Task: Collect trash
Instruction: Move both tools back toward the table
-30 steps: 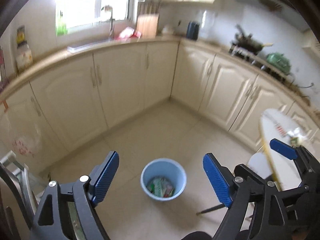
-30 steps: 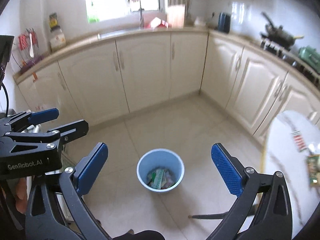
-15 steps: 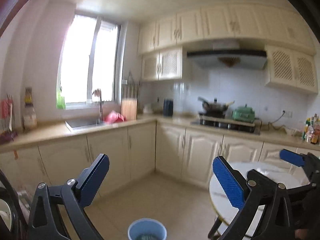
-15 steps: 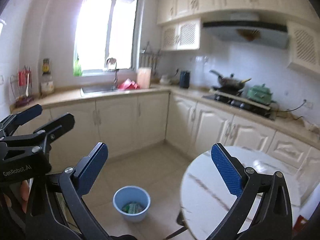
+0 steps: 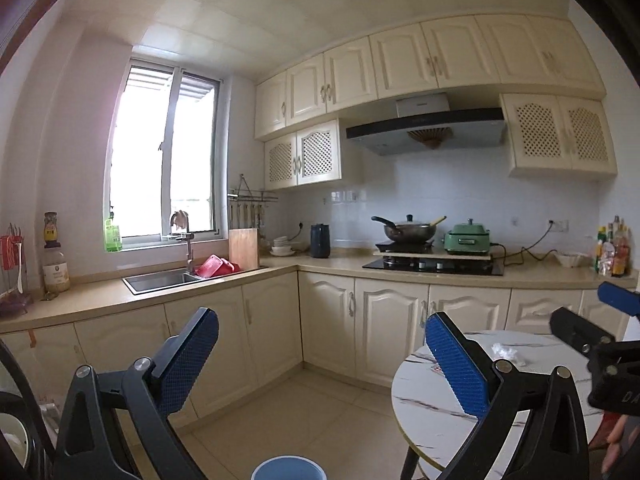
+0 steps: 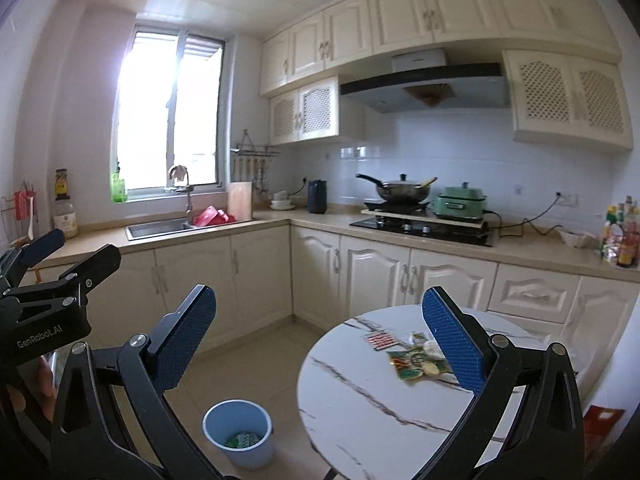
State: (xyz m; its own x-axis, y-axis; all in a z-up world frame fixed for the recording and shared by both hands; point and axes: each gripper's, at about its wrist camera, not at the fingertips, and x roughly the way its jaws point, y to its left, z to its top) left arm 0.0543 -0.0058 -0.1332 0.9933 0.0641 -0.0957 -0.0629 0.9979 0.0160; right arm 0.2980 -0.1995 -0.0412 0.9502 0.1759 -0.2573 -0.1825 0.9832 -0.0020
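A round white marble table (image 6: pixel 360 400) stands at the right with trash on it: a red-and-white striped wrapper (image 6: pixel 379 339), a green wrapper (image 6: pixel 416 364) and a crumpled white piece (image 6: pixel 432 347). A blue bin (image 6: pixel 239 432) with wrappers inside sits on the floor left of the table. My right gripper (image 6: pixel 318 332) is open and empty, well above the table's near edge. My left gripper (image 5: pixel 320 344) is open and empty too, left of the table (image 5: pixel 424 400) and above the bin's rim (image 5: pixel 289 468). A crumpled white wrapper (image 5: pixel 505 351) shows on the table.
Cream cabinets run in an L behind, with a sink (image 6: pixel 160 229), a stove with a wok (image 6: pixel 400 191), a green cooker (image 6: pixel 460 202) and bottles (image 6: pixel 622 240). Tiled floor lies open between bin and cabinets. A red object (image 6: pixel 604 416) lies right of the table.
Both grippers have swung up from looking down into the bin to facing the kitchen wall. The table with its trash has come into view. The left jaws have widened.
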